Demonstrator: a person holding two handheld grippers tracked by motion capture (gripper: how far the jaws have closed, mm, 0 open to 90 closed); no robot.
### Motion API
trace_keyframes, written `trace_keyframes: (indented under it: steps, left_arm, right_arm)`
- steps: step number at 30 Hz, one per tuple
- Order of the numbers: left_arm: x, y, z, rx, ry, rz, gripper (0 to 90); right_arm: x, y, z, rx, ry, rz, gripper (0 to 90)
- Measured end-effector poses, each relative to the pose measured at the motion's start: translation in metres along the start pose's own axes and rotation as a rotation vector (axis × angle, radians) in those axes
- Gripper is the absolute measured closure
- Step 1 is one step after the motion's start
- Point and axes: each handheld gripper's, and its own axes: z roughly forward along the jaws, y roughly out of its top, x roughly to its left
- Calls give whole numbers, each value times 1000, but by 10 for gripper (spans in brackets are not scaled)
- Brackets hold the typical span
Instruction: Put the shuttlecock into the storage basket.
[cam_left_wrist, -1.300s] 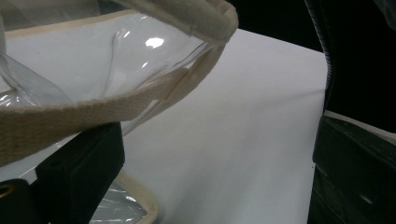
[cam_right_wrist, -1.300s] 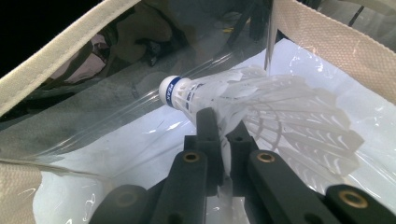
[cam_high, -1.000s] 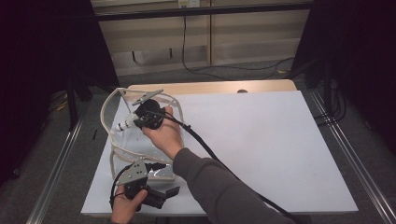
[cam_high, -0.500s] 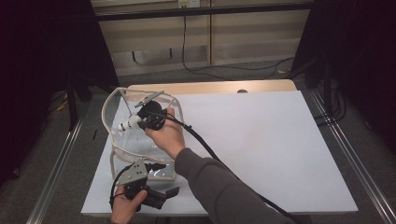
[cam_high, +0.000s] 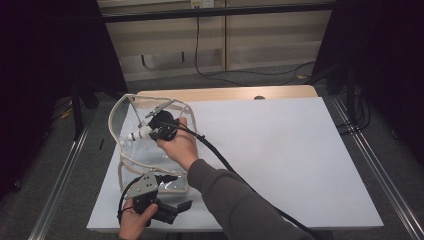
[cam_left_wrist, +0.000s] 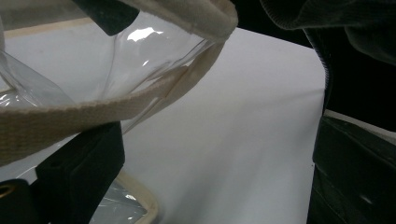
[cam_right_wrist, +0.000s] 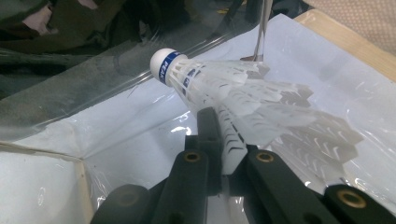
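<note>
A clear plastic bag (cam_high: 116, 125) with cream fabric trim lies open on the white table (cam_high: 300, 160) at the left. My right gripper (cam_high: 150, 131) reaches into it, shut on the feathers of a white shuttlecock (cam_high: 136, 135). In the right gripper view the shuttlecock (cam_right_wrist: 219, 81) juts out over the jaws (cam_right_wrist: 219, 135), its cork tip with a blue band pointing up and left above the bag's floor (cam_right_wrist: 116, 140). My left gripper (cam_high: 177, 191) sits at the bag's near corner with its jaws wide apart. The cream strap (cam_left_wrist: 70, 116) crosses just above its left finger (cam_left_wrist: 79, 172).
A wooden strip (cam_high: 225, 93) borders the table's far edge. Metal rails (cam_high: 372, 165) run along both sides. The right gripper's black cable (cam_high: 225, 162) trails over the table along the sleeve. Bare white table (cam_high: 280, 140) spreads to the right of the bag.
The right hand with the shuttlecock has shifted slightly inside the bag. The left hand has kept still.
</note>
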Motion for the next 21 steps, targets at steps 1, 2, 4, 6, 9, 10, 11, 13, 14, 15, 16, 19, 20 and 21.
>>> trace_keyframes:
  steps: [1,2,4,6,9,10,11,13,14,15,16,19,20,21]
  left_arm:
    - [0,0,0,1,0,1,25]
    - [0,0,0,0,-1,0,25]
    - [0,0,0,0,-2,0,25]
    - [0,0,0,0,0,0,25]
    - [-1,0,0,-4,-1,-6,25]
    - [-1,0,0,-2,0,-4,25]
    - [-1,0,0,-3,2,-3,25]
    - [-1,0,0,-2,0,-4,25]
    - [-1,0,0,-2,0,-4,25]
    - [-1,0,0,-2,1,-4,25]
    - [-1,0,0,-1,0,-3,25]
    - [-1,0,0,-1,0,-2,25]
    - [-1,0,0,-1,1,-3,25]
    - [-1,0,0,-1,1,-3,25]
  right_arm:
    - [-1,0,0,4,-1,-1,882]
    - [-1,-1,1,9,-5,1,882]
    - [-3,-2,0,9,-17,1,884]
    - [-5,-2,-1,9,-13,6,884]
    - [-5,-3,-1,25,-23,-15,884]
    - [-5,-4,0,27,-24,-15,884]
    - [-4,-4,0,27,-24,-16,885]
    - [-3,-4,1,34,-21,-23,884]
    - [-2,-5,2,35,-23,-27,884]
    - [-2,-5,3,42,-21,-33,884]
    - [-2,-5,3,45,-23,-34,884]
    - [-1,-7,7,63,-17,-45,884]
    - [-1,-8,7,69,-15,-54,884]
    - [0,-8,9,79,-11,-55,884]
